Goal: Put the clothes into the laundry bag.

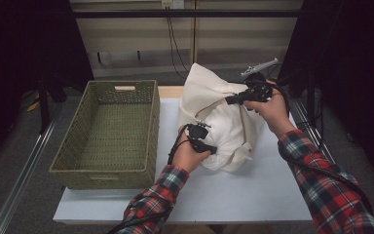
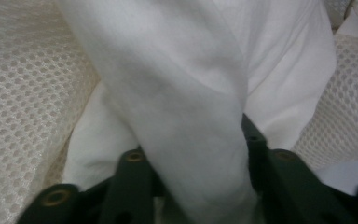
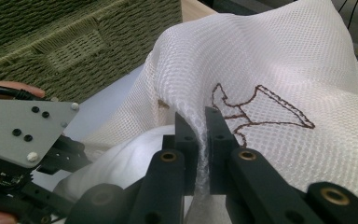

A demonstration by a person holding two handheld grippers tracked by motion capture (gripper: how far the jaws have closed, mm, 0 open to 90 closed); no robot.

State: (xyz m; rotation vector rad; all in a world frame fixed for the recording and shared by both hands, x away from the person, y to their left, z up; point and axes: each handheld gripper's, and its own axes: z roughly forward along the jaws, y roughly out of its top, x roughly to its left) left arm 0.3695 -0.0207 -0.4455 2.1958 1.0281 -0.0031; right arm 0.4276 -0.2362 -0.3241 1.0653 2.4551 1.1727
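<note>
A cream mesh laundry bag (image 1: 209,92) stands on the white bench (image 1: 253,195), just right of the green woven basket (image 1: 112,131); a white cloth (image 1: 229,134) bulges out of the bag's open side, toward the person.

The right claw (image 1: 230,100) is raised over the bench and clenched on the bag's mesh; in the right gripper view a thin pinched fold of the netting runs up between its two black jaws (image 3: 199,128), which stand almost together, with the brown stitched outline (image 3: 261,109) on the mesh just beyond and to the right of them; the bag hangs from that pinch and slopes away to both sides.

The left claw (image 1: 213,149) is lower, at the front of the bundle, pressed into the white cloth; in the left gripper view a thick roll of the cloth (image 2: 191,140) passes straight between the jaws and touches both of them, so this claw is grasping the cloth, its jaws held apart by the bunched fabric; mesh (image 2: 23,93) lies to either side of the roll, behind it; the person's plaid sleeves (image 1: 321,180) come in from the near edge of the bench.
</note>
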